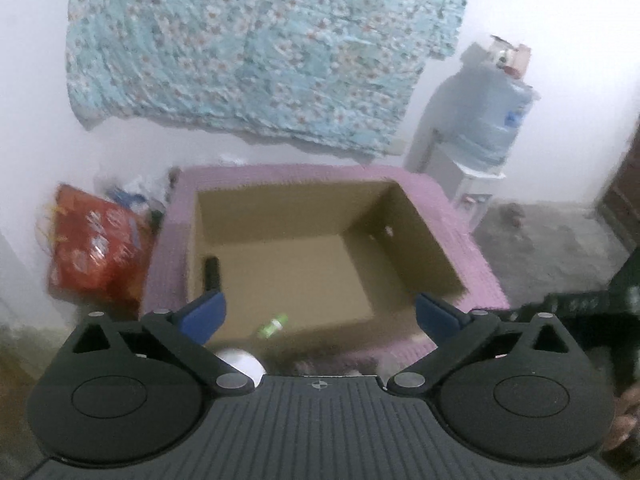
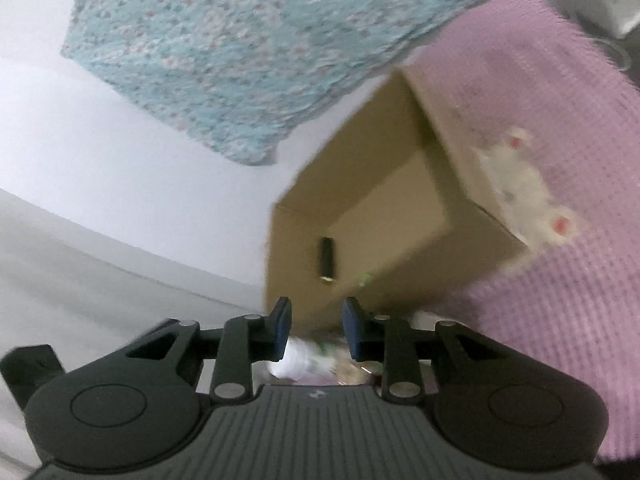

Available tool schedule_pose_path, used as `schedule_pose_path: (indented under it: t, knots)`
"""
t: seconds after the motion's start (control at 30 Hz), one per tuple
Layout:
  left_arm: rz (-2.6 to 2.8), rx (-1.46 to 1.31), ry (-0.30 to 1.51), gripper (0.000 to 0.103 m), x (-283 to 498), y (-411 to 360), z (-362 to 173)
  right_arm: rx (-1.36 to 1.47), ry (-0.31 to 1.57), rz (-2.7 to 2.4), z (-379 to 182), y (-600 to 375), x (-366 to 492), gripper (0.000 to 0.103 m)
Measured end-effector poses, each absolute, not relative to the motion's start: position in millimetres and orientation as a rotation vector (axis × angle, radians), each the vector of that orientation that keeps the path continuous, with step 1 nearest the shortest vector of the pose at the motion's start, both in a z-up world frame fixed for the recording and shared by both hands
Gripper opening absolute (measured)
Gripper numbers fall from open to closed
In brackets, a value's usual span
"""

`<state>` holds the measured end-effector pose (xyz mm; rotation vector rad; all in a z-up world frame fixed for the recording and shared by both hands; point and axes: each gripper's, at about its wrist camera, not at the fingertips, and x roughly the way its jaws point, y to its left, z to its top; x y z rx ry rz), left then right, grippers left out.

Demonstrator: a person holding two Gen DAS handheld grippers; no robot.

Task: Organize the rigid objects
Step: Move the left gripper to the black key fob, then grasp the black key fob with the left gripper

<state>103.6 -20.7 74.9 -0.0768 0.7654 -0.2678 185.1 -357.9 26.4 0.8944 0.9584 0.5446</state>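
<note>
left gripper (image 1: 320,316): jaws spread wide, nothing between them, hovering over the near edge of the box
right gripper (image 2: 316,330): jaws set narrow with a gap between the pads; blurred white and green stuff sits behind that gap, can't tell if anything is gripped
cardboard box (image 1: 420,240): open top, sitting on the pink mat (image 1: 460,216)
black cylinder (image 1: 211,270): inside the box, against its left wall; also visible in the right wrist view (image 2: 326,258)
green bottle (image 1: 273,325): small, lying tilted on the box floor near the front wall
white round object (image 1: 242,362): just below the left finger, outside the box, partly hidden
white plush (image 2: 520,184): pink spots, on the mat, touching the box's outer right wall
background: floral cloth (image 1: 256,48) on the wall, water dispenser (image 1: 476,120) right, red bag (image 1: 96,244) left
</note>
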Motion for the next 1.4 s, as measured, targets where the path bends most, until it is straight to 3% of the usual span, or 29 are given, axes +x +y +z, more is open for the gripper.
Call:
schedule_pose_path:
  t: [0.33,0.77,0.93,1.0,1.1,1.4]
  knots:
    - [-0.38,-0.205,0.886,0.102,82.7,-24.5,21.2,0.868,1.087,0.389,-24.0,-353.9,122.6,0.03]
    - [-0.486,0.03,0.995,0.102,77.4,-98.3,-33.0,0.684,1.042,0.324,-27.7,-371.4,138.2,0.03]
    - [-0.53,0.067,1.041,0.089,82.0,-116.5,-52.7,0.589,1.075,0.396,-39.1,-349.3,164.4,0.029]
    - [-0.543,0.069,1.071,0.074,84.7,-124.4,-59.8,0.556,1.09,0.419,-44.1,-339.3,172.9,0.029]
    - [-0.55,0.06,1.107,0.065,90.6,-129.1,-68.0,0.546,1.116,0.447,-57.5,-328.1,184.0,0.027]
    - [-0.575,0.05,1.172,0.06,99.8,-133.6,-80.1,0.632,1.218,0.455,-85.3,-336.2,178.3,0.026]
